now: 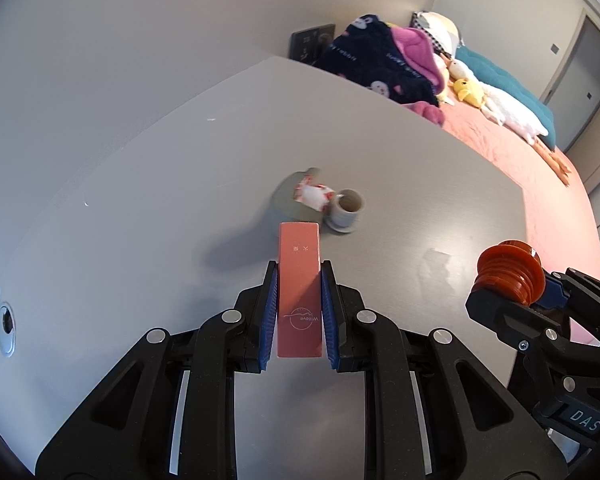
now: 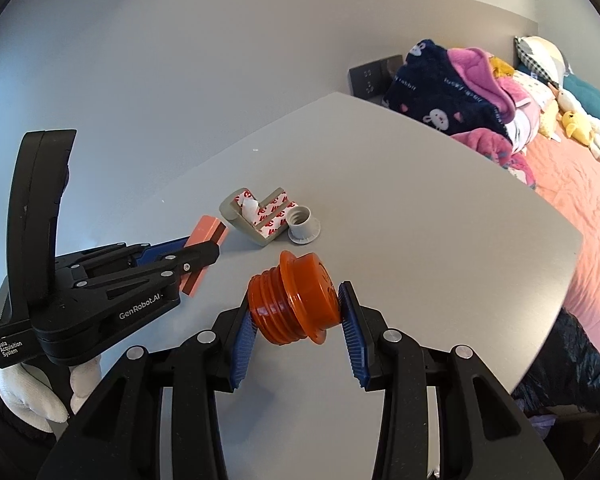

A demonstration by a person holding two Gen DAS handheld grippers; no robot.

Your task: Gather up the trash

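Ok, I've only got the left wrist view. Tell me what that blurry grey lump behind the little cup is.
Observer: It's a grey L-shaped corner guard, lined with white strips printed in red.
Operator: Now check the right grip on the orange thing.
Observer: The right hand-held gripper has the orange plug sideways, with one pad on its threaded end and the other on its flanged top.
Operator: And describe the cup.
Observer: The grey cup is threaded inside and stands on its flange right beside the guard. I cannot tell whether they touch.
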